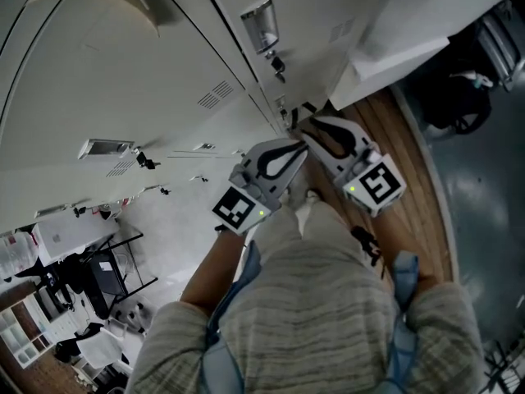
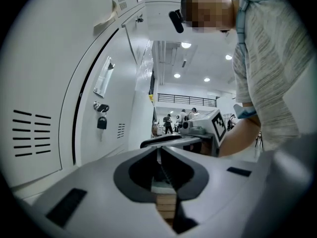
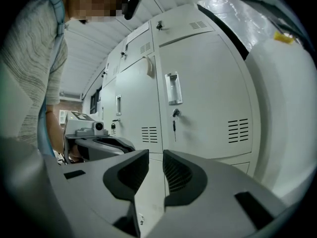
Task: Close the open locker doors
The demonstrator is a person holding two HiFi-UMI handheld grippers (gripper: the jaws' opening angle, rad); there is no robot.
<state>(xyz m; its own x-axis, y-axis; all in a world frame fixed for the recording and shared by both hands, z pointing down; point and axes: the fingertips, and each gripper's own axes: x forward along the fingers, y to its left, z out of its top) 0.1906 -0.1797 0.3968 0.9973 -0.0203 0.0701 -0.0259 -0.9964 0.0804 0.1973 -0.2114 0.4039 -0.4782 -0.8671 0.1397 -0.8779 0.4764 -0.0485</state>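
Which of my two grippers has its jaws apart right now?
The grey right gripper: a narrow, empty gap shows between its jaws. On the grey left gripper the jaws meet.

The person's striped shirt (image 1: 328, 310) eats the bottom of the head view, and between that and the marker cubes (image 1: 244, 208) both hands are hidden behind the left gripper (image 1: 300, 148) and right gripper (image 1: 307, 125). The lockers (image 1: 123, 80) run off the top and left edges, and the people (image 2: 168, 121) way down the hall in the left gripper view are too tiny to make out.
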